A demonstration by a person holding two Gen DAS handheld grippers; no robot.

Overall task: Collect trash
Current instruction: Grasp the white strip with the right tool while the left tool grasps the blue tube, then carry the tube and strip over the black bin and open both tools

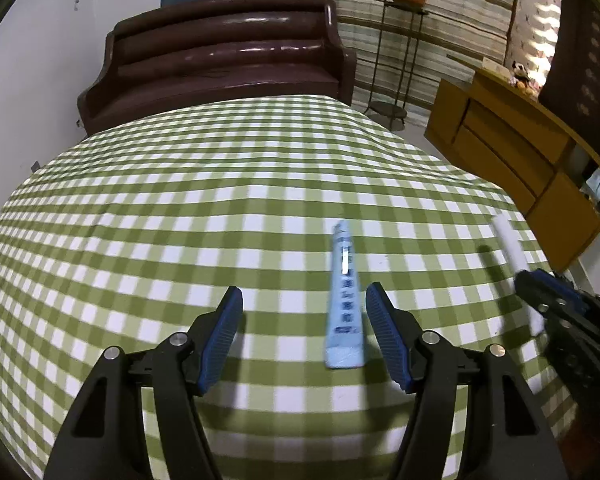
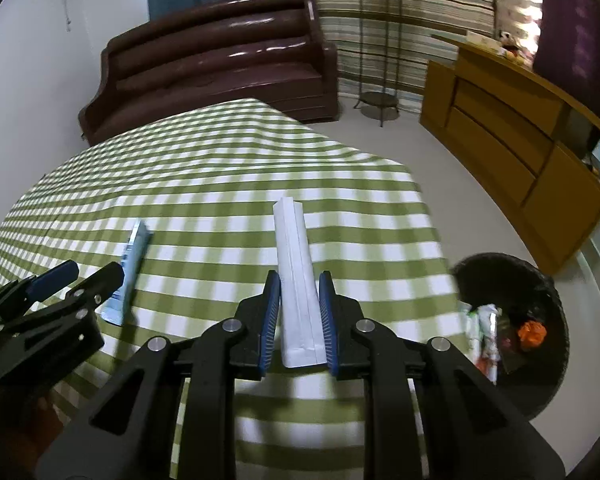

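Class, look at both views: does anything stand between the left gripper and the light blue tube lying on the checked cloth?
Nothing visible does. The light blue tube lies between the open left gripper's fingers, with only checked cloth around it.

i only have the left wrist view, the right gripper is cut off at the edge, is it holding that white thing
Observer: Yes. The right gripper is shut on the long white paper packet, its blue pads pressing both long sides.
Operator: is there a bin anywhere, i see none
Observer: A round black trash bin stands on the floor right of the table with the green and white checked cloth.
Operator: anything in it
Observer: Crumpled wrappers and an orange scrap lie inside.
Operator: and my left one
Observer: The left gripper is open; the light blue tube lies on the cloth beside its tips, not gripped.
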